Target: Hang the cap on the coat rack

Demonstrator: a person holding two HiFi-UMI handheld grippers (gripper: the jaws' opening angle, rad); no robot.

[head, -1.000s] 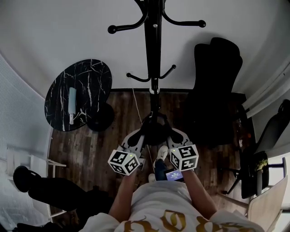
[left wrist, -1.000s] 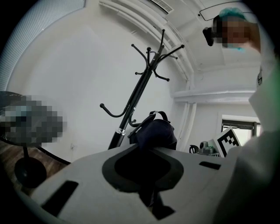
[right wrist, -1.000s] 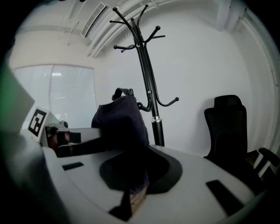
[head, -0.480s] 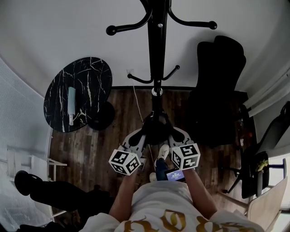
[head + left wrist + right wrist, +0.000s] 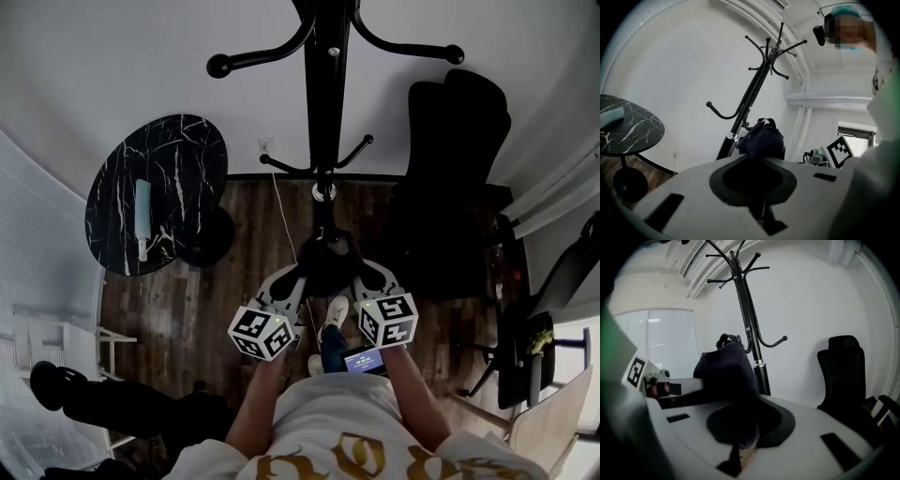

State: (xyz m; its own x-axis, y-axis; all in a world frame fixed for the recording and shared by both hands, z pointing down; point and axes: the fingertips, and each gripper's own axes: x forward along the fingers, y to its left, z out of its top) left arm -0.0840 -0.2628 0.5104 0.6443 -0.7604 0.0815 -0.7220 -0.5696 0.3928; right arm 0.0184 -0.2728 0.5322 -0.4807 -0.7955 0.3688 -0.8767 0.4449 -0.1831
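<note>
A dark cap [image 5: 324, 267] hangs between my two grippers, just in front of the pole of the black coat rack [image 5: 325, 103]. My left gripper [image 5: 302, 283] is shut on the cap's left side, and the cap [image 5: 761, 143] bulges up past its jaws. My right gripper [image 5: 354, 279] is shut on the cap's right side, with the cap [image 5: 727, 369] rising above its jaws. The coat rack [image 5: 754, 93] stands straight ahead, its curved hooks [image 5: 780, 340] bare. The fingertips are hidden under the cloth.
A round black marble side table [image 5: 159, 192] with a pale roll [image 5: 142, 211] stands to the left. A black office chair [image 5: 445, 187] is to the right of the rack. A white cable [image 5: 281, 211] runs down the wall. A person's legs and shoes [image 5: 56, 384] lie at lower left.
The head view has drifted slightly, so the rack's upper hooks sit a bit differently. Both grippers still hold the cap in about the same place before the pole.
</note>
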